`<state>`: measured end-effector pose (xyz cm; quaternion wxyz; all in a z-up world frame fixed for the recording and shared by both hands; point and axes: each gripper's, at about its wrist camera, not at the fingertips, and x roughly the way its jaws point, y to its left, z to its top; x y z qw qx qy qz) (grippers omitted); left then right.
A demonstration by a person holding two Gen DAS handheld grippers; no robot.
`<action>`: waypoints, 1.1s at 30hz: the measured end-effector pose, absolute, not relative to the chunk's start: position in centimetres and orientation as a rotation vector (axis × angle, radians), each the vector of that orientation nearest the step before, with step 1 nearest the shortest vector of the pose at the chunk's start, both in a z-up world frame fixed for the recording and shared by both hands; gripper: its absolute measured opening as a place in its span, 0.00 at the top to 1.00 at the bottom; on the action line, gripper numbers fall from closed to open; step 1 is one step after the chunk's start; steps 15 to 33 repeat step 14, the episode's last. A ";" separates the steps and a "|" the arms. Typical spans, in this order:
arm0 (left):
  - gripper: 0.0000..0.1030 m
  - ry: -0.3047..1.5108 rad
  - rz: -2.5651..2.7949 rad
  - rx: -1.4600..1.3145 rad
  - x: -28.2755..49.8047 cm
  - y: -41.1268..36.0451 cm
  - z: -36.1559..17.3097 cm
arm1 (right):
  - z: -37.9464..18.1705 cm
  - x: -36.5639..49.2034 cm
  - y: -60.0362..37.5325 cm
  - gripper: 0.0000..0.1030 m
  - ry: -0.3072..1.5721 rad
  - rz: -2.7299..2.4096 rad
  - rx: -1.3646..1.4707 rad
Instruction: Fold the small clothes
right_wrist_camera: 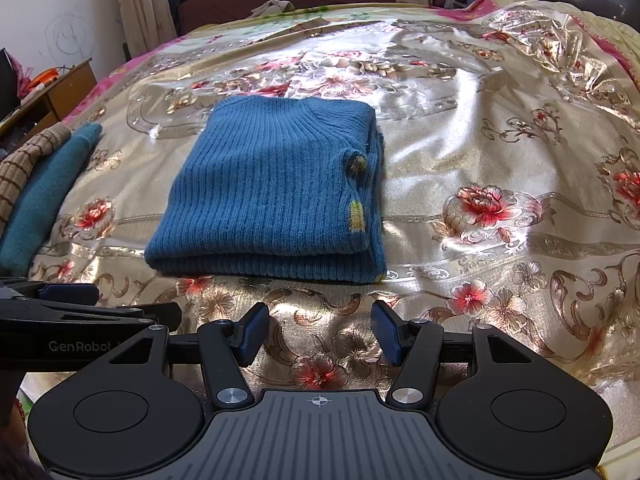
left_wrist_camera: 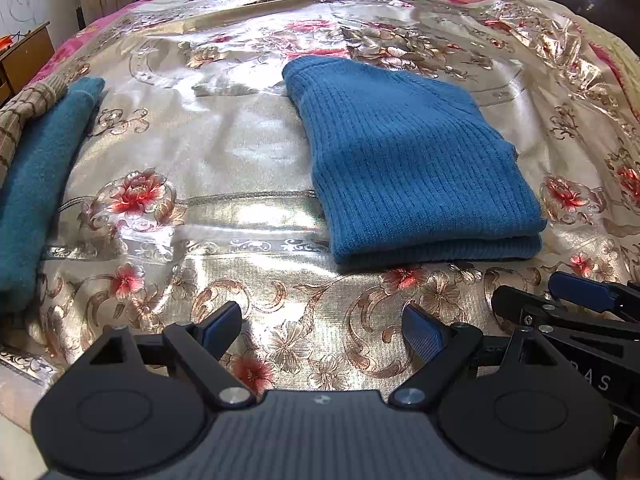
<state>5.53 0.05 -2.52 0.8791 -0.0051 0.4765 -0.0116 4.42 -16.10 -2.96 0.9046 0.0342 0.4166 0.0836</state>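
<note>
A blue ribbed knit sweater [left_wrist_camera: 408, 164] lies folded into a flat stack on the flowered bed cover; it also shows in the right wrist view [right_wrist_camera: 272, 192], with small yellow patches on its right edge. My left gripper [left_wrist_camera: 322, 328] is open and empty, just in front of the sweater's near edge, above the cover. My right gripper [right_wrist_camera: 320, 330] is open and empty, also just short of the sweater's near edge. Each gripper shows at the side of the other's view: the right one [left_wrist_camera: 560, 300] and the left one [right_wrist_camera: 80, 304].
A teal folded garment [left_wrist_camera: 36, 184] and a beige checked garment [left_wrist_camera: 24, 112] lie at the left edge of the bed, also in the right wrist view [right_wrist_camera: 44, 184]. A glossy floral plastic cover [right_wrist_camera: 500, 152] spreads over the bed. A wooden desk [right_wrist_camera: 60, 92] stands far left.
</note>
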 end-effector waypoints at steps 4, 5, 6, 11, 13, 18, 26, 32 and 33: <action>0.11 0.992 -0.022 -0.011 5.5 0.0 -2.5 | -2.9 4.4 -16.2 0.45 0.860 0.173 0.072; 0.11 0.991 -0.021 -0.010 5.5 0.0 -2.5 | -2.9 4.4 -16.2 0.45 0.860 0.173 0.073; 0.11 0.990 -0.020 -0.009 5.5 0.0 -2.4 | -2.9 4.4 -16.2 0.45 0.860 0.173 0.073; 0.11 0.985 -0.012 -0.003 5.4 -0.1 -2.4 | -2.9 4.4 -16.2 0.44 0.860 0.174 0.073; 0.11 0.981 -0.008 0.002 5.4 -0.1 -2.4 | -2.9 4.4 -16.2 0.43 0.859 0.175 0.074; 0.11 0.979 -0.006 0.003 5.3 -0.1 -2.4 | -2.9 4.3 -16.2 0.43 0.859 0.175 0.074; 0.11 0.979 -0.006 0.003 5.3 -0.1 -2.4 | -2.9 4.3 -16.2 0.43 0.859 0.175 0.074; 0.11 0.979 -0.006 0.003 5.3 -0.1 -2.4 | -2.9 4.3 -16.2 0.43 0.859 0.175 0.074; 0.11 0.979 -0.006 0.003 5.3 -0.1 -2.4 | -2.9 4.3 -16.2 0.43 0.859 0.175 0.074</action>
